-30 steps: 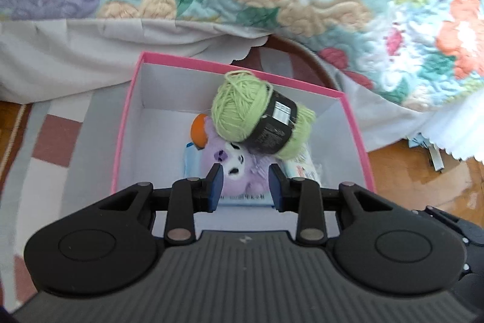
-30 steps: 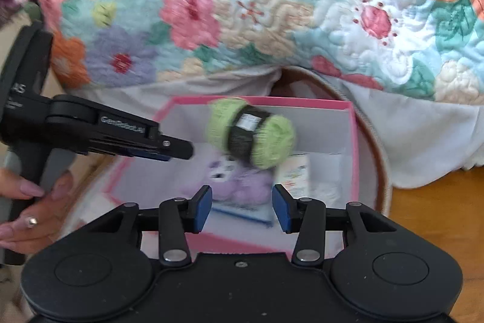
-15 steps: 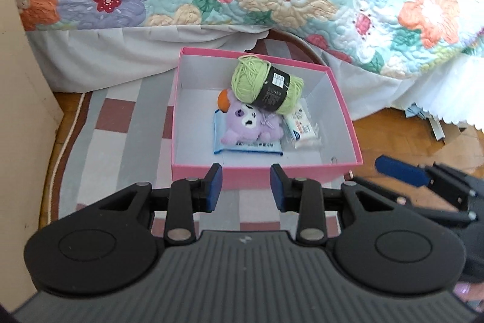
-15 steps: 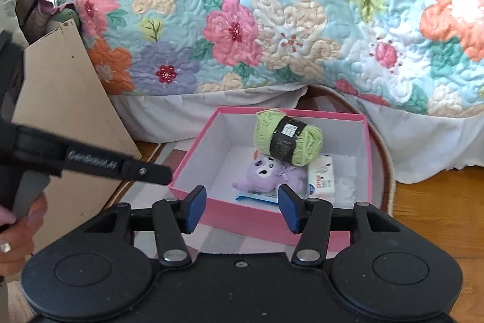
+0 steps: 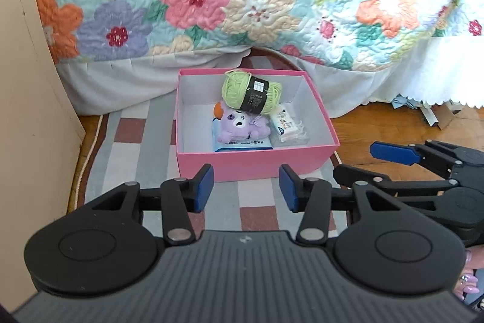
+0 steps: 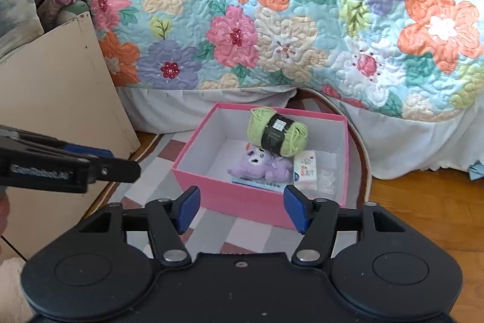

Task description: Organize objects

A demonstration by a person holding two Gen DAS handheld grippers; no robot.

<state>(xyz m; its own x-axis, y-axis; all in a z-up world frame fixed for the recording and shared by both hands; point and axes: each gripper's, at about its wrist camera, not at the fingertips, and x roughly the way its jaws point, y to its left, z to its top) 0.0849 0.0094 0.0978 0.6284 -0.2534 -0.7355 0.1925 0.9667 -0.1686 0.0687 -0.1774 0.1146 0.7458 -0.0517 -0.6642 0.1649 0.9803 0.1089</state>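
You held the left gripper [image 5: 245, 187] and right gripper [image 6: 241, 209] side by side, level, short of the pink box [image 5: 257, 161] on the rug [image 5: 130, 135], jaws wide and empty. The green yarn [image 5: 251, 93] lay inside, atop the purple plush [image 5: 240, 126].

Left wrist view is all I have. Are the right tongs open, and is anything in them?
Observer: The right tongs are open and empty, with their blue pads wide apart.
Operator: What sits at the far left, above where my frame cuts off?
Observer: A soft grey cushion lies on top of the tall flat beige board, with dark purple fabric beside it.
Operator: Is there anything low down on that side?
Observer: A white fluffy patch shows in the bottom left corner. I cannot tell what it is.
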